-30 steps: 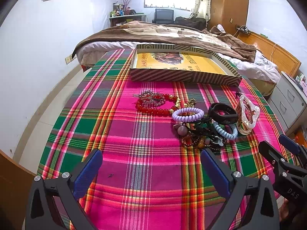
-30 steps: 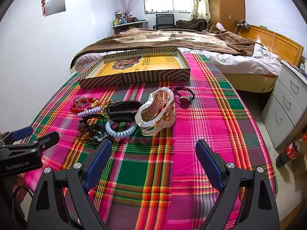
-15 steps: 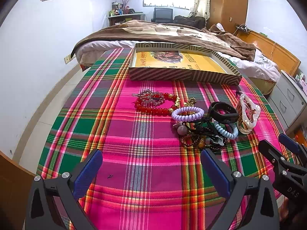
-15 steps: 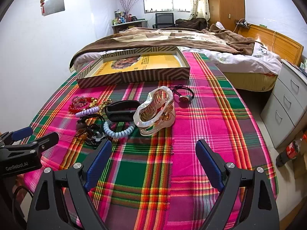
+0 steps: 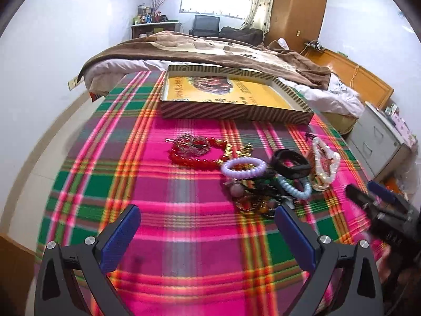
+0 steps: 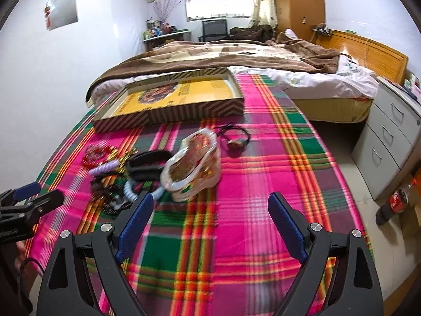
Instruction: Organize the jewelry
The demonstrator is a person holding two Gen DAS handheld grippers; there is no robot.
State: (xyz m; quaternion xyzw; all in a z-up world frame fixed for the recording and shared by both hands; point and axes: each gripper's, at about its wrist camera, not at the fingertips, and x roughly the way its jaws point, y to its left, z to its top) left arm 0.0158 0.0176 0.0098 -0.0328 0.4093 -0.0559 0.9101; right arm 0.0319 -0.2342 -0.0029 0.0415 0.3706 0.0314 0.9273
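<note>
Two hand-held grippers, left hand-held gripper [image 5: 208, 226] and right hand-held gripper [image 6: 210, 210], hovering wide apart, gripping nothing. Jewelry pile [image 5: 263, 173] lying on desk [image 5: 184, 237], near striped tray [image 5: 236, 112].
</note>
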